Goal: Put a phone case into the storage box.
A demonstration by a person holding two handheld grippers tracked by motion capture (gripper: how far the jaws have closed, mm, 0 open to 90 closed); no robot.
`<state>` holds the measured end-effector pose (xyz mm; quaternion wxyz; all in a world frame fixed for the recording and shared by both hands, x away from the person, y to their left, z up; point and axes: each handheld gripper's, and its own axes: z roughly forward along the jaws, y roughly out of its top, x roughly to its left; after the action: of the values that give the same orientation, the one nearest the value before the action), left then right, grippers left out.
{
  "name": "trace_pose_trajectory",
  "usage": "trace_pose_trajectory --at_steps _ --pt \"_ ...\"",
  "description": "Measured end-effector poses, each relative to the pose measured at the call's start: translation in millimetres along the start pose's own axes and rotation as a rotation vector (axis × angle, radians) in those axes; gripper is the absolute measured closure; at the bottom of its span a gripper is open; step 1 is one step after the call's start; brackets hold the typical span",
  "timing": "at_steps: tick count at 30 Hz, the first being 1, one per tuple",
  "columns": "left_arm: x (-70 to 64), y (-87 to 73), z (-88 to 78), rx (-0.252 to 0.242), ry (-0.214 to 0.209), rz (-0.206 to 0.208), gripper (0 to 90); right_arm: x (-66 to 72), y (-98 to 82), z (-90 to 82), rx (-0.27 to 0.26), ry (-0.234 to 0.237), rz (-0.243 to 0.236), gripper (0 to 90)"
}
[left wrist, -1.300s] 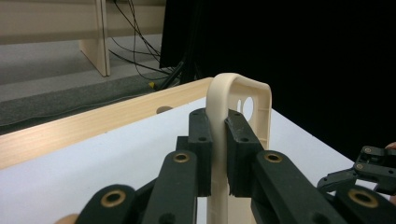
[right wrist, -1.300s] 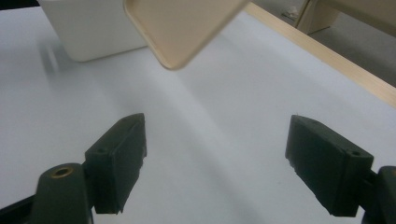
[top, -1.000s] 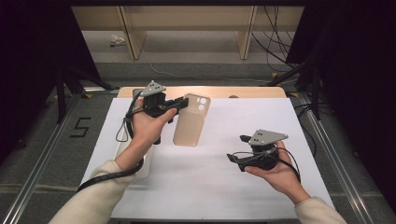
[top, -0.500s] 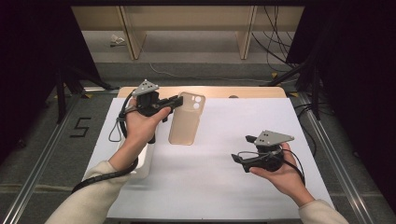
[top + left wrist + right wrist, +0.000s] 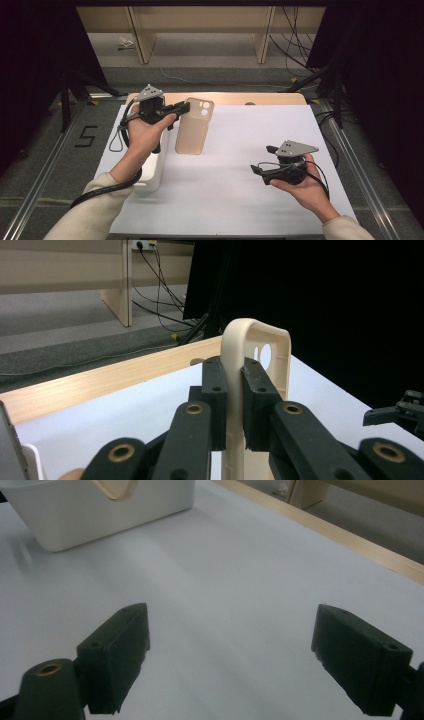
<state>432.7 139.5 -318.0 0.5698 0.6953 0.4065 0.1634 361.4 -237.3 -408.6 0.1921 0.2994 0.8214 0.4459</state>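
- Here the left gripper [image 5: 186,106] is clamped on the edge of a tan phone case [image 5: 194,127], holding it above the white table [image 5: 240,165]; in the left gripper view the two black pads pinch the case's [image 5: 235,390] thin wall near its camera cut-out.
- The case sits at about 11 o'clock from the table's middle, its camera end toward the far wooden edge [image 5: 270,98].
- Just beside the case, at its 8 o'clock, stands a white bin [image 5: 152,170], partly covered by the left forearm; what lies in it cannot be told from the high view.
- In the right gripper view the bin's [image 5: 100,510] outer wall shows at 11 o'clock, with a corner of the tan case above its rim.
- The right gripper [image 5: 256,169] is held at about 4 o'clock on the table, well apart from the case, its jaws spread wide with nothing between them.
- Nothing stands between the two grippers but bare white tabletop.
- Beyond the far edge are wooden legs [image 5: 140,37] and loose cables [image 5: 295,30] on the grey floor.
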Motion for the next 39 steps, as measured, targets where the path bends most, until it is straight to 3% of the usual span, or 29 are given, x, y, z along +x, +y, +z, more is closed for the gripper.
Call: trace_pose_trajectory --at_steps 39 --pt "29.3 10.9 -25.3 -0.031 0.041 -0.021 82.1 -6.7 -6.4 -8.1 -0.013 -0.027 0.033 16.4"
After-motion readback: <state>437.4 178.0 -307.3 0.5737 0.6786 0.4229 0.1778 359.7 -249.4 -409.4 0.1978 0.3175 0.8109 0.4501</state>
